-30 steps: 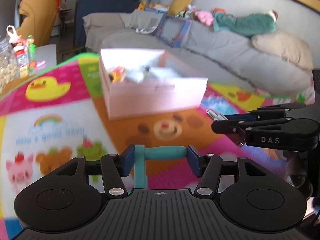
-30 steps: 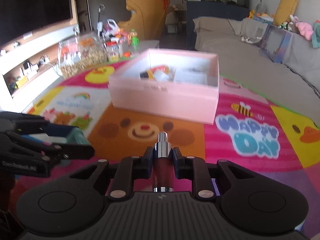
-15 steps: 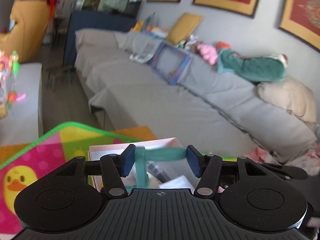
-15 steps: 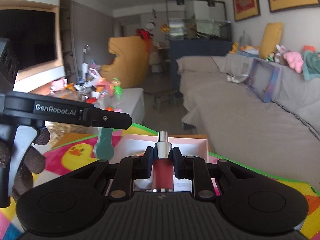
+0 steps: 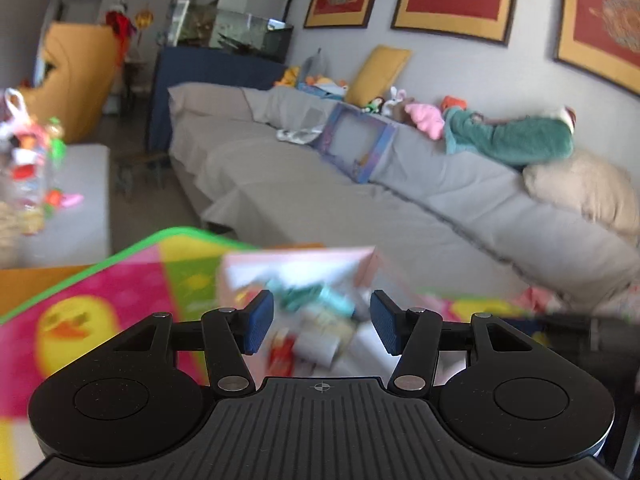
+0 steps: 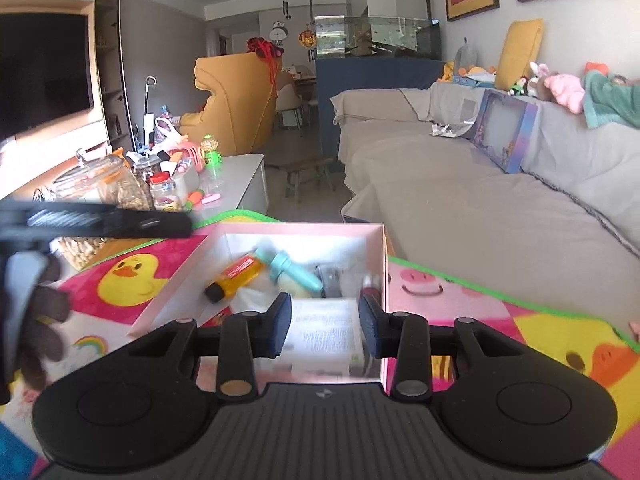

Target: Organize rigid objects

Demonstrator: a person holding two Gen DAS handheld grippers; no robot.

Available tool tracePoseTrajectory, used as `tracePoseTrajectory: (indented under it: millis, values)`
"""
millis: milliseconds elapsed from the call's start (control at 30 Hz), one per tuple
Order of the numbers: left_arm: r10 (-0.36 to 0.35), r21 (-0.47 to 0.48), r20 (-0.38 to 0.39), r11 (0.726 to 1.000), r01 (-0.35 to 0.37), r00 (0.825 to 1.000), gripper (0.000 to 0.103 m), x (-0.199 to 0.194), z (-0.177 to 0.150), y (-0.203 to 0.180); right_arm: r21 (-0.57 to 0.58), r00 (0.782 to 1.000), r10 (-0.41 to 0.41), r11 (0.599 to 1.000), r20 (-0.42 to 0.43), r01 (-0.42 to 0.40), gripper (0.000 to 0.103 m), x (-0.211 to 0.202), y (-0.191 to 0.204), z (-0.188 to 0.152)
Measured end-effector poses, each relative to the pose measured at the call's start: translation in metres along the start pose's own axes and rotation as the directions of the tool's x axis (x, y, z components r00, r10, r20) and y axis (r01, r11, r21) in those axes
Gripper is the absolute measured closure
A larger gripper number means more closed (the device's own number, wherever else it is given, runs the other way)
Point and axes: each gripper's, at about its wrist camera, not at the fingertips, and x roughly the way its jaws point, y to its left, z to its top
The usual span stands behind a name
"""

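Left wrist view: the left gripper (image 5: 322,322) hangs with fingers spread and empty above the pink box (image 5: 300,264), where a blurred teal tool (image 5: 308,296) lies among other items. Right wrist view: the right gripper (image 6: 325,325), also released and holding nothing, hovers over the box's near end, the teal tool (image 6: 294,270) beside an orange bottle (image 6: 236,275) inside. Lifting both grippers straight up, judging by the box's right wall (image 6: 385,276) close by, should avoid snagging it; the play mat (image 6: 460,304) around the box offers open room.
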Motion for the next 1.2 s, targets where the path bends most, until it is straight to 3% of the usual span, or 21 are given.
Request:
tracePoseTrajectory:
  millis: [100, 167, 267, 400, 467, 533, 600, 700, 867, 1000, 1200]
  values:
    - [0.146, 0.046, -0.034, 0.988, -0.144, 0.989, 0.045, -0.032, -0.035, -0.005, 0.041, 1.0, -0.016, 0.999, -0.007, 0.016, 0.043, -0.02, 0.001, -0.015]
    - [0.209, 0.05, -0.084, 0.977, -0.205, 0.974, 0.045, -0.044, -0.061, -0.007, 0.028, 0.999, -0.015, 0.999, -0.032, 0.016, 0.039, -0.027, 0.006, -0.03]
    - [0.233, 0.03, -0.135, 0.973, -0.231, 0.963, 0.045, -0.051, -0.095, -0.013, -0.026, 0.992, -0.018, 1.0, -0.125, 0.015, 0.038, -0.024, 0.02, -0.053]
    - [0.245, 0.026, -0.145, 0.97, -0.243, 0.959, 0.045, -0.045, -0.121, -0.029, -0.052, 0.976, -0.014, 0.999, -0.215, 0.003, 0.037, -0.011, 0.039, -0.075]
    - [0.247, 0.018, -0.181, 0.969, -0.248, 0.952, 0.042, -0.032, -0.127, -0.034, -0.064, 0.969, -0.045, 0.997, -0.242, 0.031, 0.037, -0.002, 0.045, -0.082]
    - [0.275, 0.067, -0.152, 0.961, -0.268, 0.949, 0.039, -0.024, -0.133, -0.046, -0.068, 0.968, -0.061, 0.997, -0.243, 0.046, 0.034, 0.002, 0.047, -0.088]
    - [0.288, 0.075, -0.141, 0.957, -0.28, 0.947, 0.039, -0.02, -0.134, -0.052, -0.073, 0.969, -0.096, 0.994, -0.229, 0.081, 0.018, 0.005, 0.048, -0.093]
    - [0.272, 0.039, -0.141, 0.962, -0.269, 0.952, 0.038, -0.015, -0.133, -0.05, -0.052, 0.965, -0.131, 0.991, -0.228, 0.123, 0.004, 0.009, 0.04, -0.095]
    - [0.297, -0.023, -0.128, 0.953, -0.302, 0.946, 0.039, -0.012, -0.13, -0.048, -0.035, 0.966, -0.133, 0.991, -0.22, 0.129, 0.0, 0.011, 0.035, -0.097]
    - [0.328, 0.003, -0.131, 0.944, -0.33, 0.935, 0.039, -0.008, -0.13, -0.053, -0.027, 0.977, -0.115, 0.993, -0.178, 0.111, 0.0, 0.009, 0.03, -0.1]
    - [0.332, 0.009, -0.131, 0.943, -0.334, 0.934, 0.039, -0.008, -0.13, -0.054, -0.029, 0.979, -0.121, 0.993, -0.165, 0.118, 0.0, 0.009, 0.03, -0.101]
